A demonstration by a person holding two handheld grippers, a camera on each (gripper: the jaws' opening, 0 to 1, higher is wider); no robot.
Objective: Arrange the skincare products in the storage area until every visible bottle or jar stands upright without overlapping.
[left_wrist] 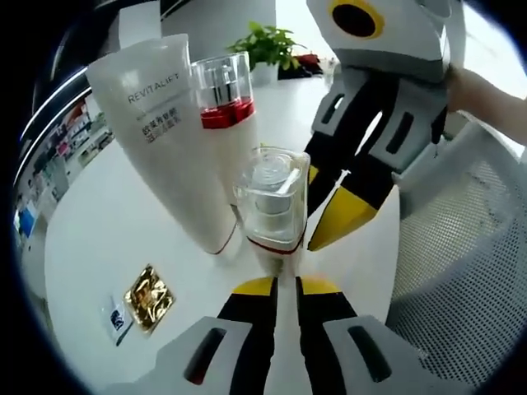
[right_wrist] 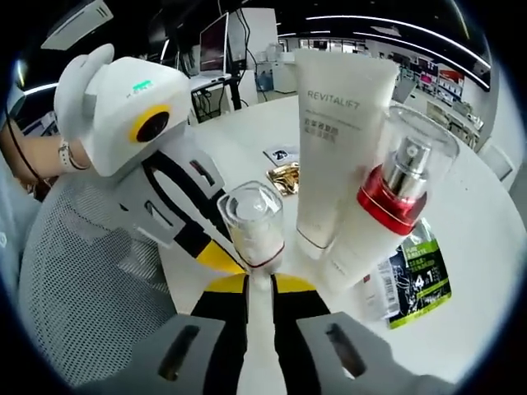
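both grippers' jaws nearly closed on small clear-capped bottle (left_wrist: 270, 202) | risk: two-sided pinch twists it, knocking pump bottle (right_wrist: 387, 197) and Revitalift tube (left_wrist: 165, 123) over on worktop (left_wrist: 107, 239)

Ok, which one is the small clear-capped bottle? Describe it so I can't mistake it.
On the round white table, find the tall white REVITALIFT tube. The small bottle stands in front of it, nearest both grippers. It is the shortest, with a clear cap and no wide red collar like the pump bottle beside it.
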